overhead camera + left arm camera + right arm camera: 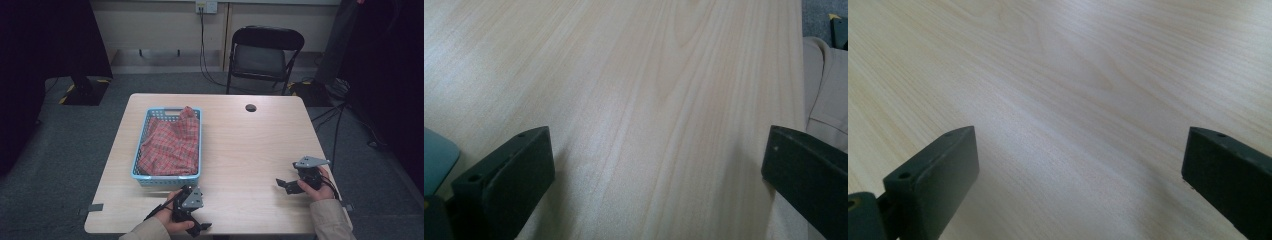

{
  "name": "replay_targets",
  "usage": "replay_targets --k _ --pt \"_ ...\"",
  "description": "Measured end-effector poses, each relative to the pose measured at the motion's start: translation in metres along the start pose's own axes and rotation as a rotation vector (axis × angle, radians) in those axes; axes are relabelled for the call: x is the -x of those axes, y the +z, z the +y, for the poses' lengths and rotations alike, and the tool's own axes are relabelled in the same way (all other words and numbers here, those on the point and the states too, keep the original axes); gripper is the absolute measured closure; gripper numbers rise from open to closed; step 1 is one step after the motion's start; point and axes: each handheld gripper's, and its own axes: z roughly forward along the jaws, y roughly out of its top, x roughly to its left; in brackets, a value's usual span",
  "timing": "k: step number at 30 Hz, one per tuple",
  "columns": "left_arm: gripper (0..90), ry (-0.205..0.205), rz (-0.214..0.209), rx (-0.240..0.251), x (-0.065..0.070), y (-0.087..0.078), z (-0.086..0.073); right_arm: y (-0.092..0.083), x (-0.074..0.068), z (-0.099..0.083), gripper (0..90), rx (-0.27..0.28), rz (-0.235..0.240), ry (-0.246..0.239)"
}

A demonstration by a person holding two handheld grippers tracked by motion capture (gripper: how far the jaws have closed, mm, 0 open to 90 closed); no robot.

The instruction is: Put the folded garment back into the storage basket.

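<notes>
High view, left to right, all positions referred to the blue basket (141, 176). The basket stands on the left half of the light wooden bench (250, 150), its long axis running away from the person, and holds a red plaid cloth (170, 142); the cloth fills the basket's interior, and one fold rises against the far right corner above the rim. Just beside the basket's near right corner, close to the bench's near edge, lies the left claw (197, 222), held in the person's left hand (172, 226); claw and basket are near each other but not touching, and the cloth lies beyond the claw, inside the basket. In the left gripper view the jaws of this claw stand wide apart over bare wood, with a corner of the basket (436, 157) at the left margin and a beige sleeve (824, 85) at the right. Well to the right of the basket, near the bench's right edge, the right claw (282, 184) rests in the person's right hand (320, 190), pointing toward the basket and well apart from the cloth. In the right gripper view its jaws also stand wide, with bare bench (1073, 90) between them.
</notes>
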Motion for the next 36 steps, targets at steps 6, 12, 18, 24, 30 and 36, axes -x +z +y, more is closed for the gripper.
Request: replay_targets --k 6,12,18,24,30,36 --pt "0.0 0.0 0.0 0.0 0.0 0.0 0.0 -0.002 0.0 -0.001 1.1 -0.003 -0.004 0.004" --pt "0.0 0.0 0.0 0.0 0.0 0.0 0.0 -0.004 0.001 -0.003 1.1 -0.004 -0.01 0.006" --pt "0.0 0.004 -0.003 0.0 0.0 0.0 0.0 -0.005 0.002 -0.005 1.1 -0.011 -0.013 0.011" --pt "0.0 0.008 -0.008 0.0 -0.001 0.0 0.0 -0.007 0.002 -0.007 1.2 -0.014 -0.019 0.013" --pt "0.0 0.013 -0.011 -0.001 -0.001 0.0 0.001 -0.009 0.003 -0.01 1.2 -0.019 -0.026 0.019" --pt "0.0 0.016 -0.014 -0.001 -0.002 0.001 0.001 -0.01 0.003 -0.012 1.3 -0.022 -0.031 0.024"
